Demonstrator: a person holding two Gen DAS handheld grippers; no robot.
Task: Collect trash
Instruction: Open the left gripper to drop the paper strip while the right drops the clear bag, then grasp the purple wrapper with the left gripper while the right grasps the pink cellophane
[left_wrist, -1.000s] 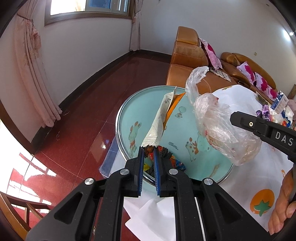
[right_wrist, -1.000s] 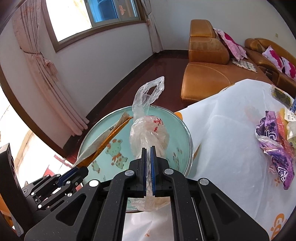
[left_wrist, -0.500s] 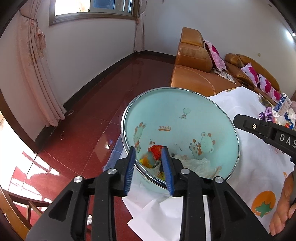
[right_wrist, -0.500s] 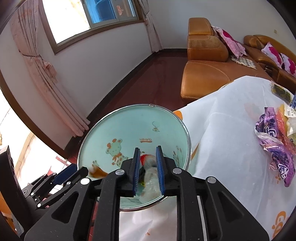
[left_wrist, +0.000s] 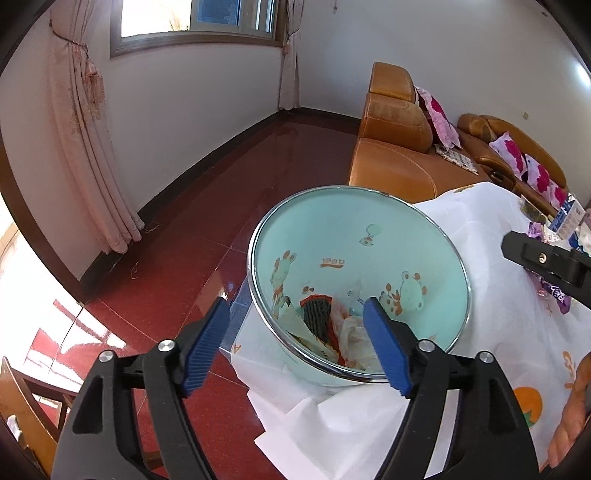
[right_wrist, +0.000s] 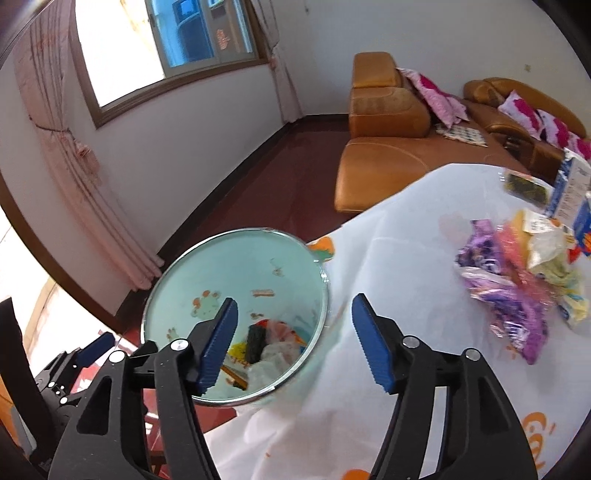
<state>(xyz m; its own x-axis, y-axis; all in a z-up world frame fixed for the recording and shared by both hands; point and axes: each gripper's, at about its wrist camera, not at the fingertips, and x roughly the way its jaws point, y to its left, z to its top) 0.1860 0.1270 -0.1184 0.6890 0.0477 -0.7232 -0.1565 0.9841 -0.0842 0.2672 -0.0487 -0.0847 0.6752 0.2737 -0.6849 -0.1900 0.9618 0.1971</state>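
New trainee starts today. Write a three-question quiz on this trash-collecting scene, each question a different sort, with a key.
1. True or false: the left gripper holds a wrapper.
2. Where does the dropped trash lie? A) on the red floor B) inside the mint-green bin C) on the sofa
3. Fill in: the trash not yet collected, such as the purple wrapper, lies on the white ____.

Key: 1 false, its pads grip nothing; 2 B; 3 tablecloth.

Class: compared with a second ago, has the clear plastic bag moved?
Yes. The clear plastic bag has dropped from above the rim into the basin; the right gripper, jaws opening, holds nothing.
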